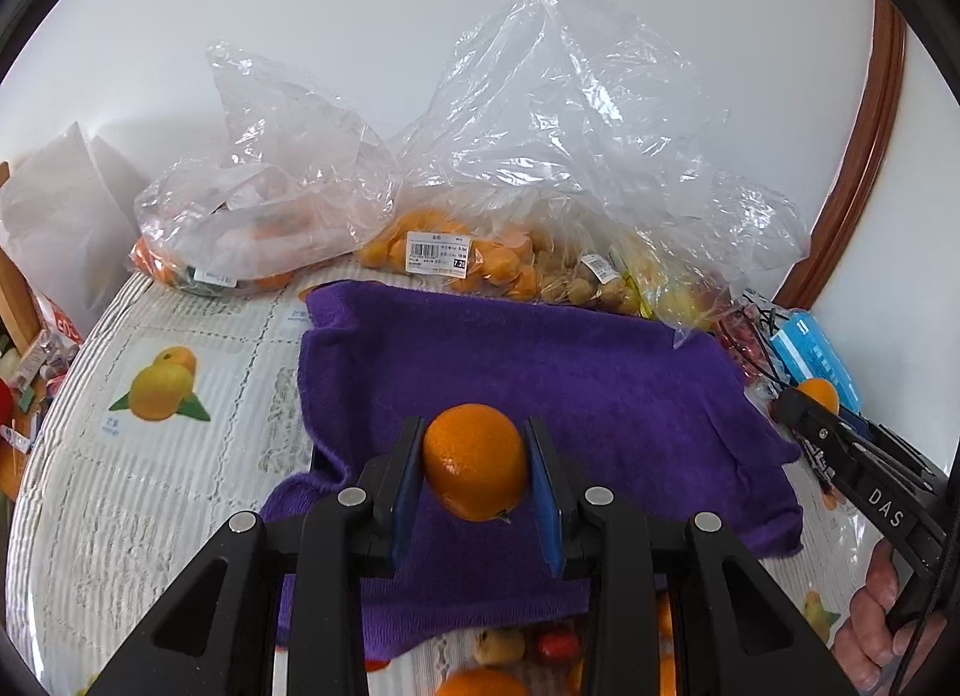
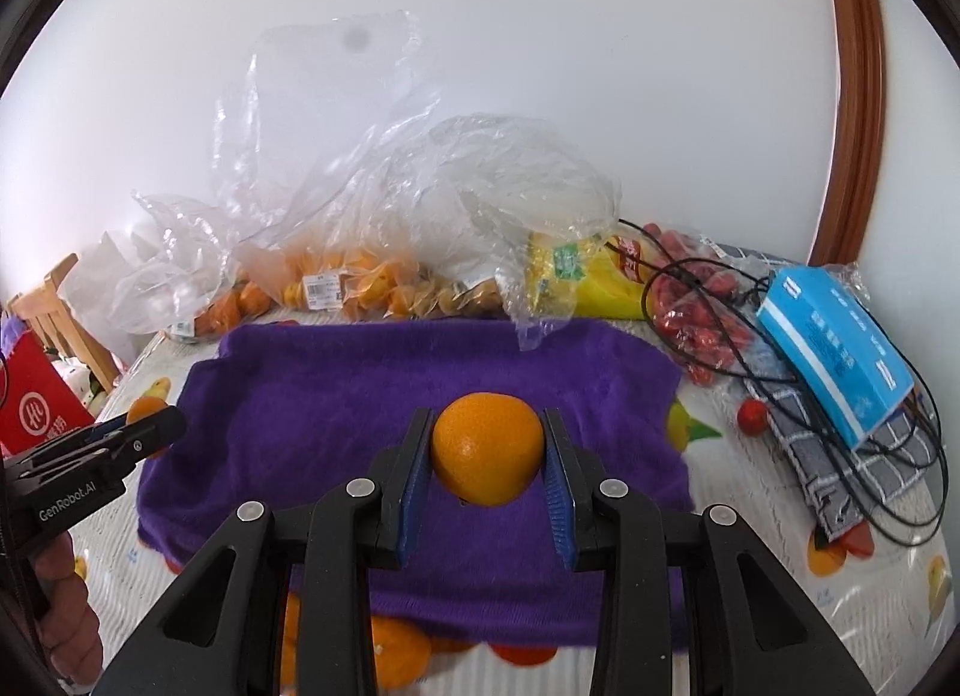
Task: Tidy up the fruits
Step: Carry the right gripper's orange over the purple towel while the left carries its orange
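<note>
My left gripper (image 1: 475, 456) is shut on an orange (image 1: 474, 459), held above the purple towel (image 1: 540, 360) near its front. My right gripper (image 2: 487, 453) is shut on a second orange (image 2: 487, 456), also above the purple towel (image 2: 360, 372). In the left wrist view the right gripper (image 1: 804, 402) shows at the right edge with its orange (image 1: 819, 393). In the right wrist view the left gripper (image 2: 150, 420) shows at the left edge with its orange (image 2: 147, 405). Clear plastic bags of small orange fruit (image 1: 456, 255) lie behind the towel against the wall.
A fruit-print tablecloth (image 1: 150, 396) covers the table. At the right lie a blue box (image 2: 834, 348), black cables (image 2: 720, 300), a checked cloth (image 2: 840, 486), a bag of red fruit (image 2: 696, 318) and a yellow packet (image 2: 594, 276). A red carton (image 2: 36, 408) stands left. A hand (image 1: 882, 624) holds the right gripper.
</note>
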`<state>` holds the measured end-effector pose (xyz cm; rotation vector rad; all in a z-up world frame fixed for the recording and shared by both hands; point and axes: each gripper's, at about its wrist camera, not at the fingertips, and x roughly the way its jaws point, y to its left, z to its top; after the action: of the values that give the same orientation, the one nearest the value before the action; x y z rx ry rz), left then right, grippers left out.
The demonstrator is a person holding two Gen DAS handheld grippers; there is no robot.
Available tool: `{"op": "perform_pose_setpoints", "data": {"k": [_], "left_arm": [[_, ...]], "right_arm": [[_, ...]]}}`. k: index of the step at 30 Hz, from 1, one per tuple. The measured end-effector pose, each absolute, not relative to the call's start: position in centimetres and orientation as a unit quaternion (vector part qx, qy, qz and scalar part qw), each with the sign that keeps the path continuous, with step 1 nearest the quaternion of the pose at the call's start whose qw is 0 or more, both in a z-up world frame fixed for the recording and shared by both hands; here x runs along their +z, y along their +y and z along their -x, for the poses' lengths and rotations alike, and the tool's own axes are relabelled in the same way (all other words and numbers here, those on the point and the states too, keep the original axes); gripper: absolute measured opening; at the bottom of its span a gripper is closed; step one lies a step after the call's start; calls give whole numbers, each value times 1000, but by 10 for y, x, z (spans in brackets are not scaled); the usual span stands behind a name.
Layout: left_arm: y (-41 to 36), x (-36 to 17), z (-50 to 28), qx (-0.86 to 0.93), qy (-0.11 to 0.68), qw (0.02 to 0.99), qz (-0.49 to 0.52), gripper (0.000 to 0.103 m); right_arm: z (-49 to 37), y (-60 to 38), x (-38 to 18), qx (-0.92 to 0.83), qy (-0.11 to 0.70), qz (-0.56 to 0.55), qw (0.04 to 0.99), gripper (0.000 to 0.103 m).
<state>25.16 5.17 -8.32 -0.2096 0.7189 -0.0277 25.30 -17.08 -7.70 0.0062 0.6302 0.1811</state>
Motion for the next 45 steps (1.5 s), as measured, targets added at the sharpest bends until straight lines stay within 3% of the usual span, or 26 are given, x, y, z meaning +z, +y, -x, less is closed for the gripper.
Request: {"op": "perform_pose_setpoints", "data": {"k": [11,45], "left_arm": [[52,-113,-270,-10,368,924,105,31],[48,-136,-282,-14,401,909,113,31]], "right_arm": [[-279,-182,-111,85,335,-10,938,34],[-290,-178,-150,86,379,-4,921,35]]}}
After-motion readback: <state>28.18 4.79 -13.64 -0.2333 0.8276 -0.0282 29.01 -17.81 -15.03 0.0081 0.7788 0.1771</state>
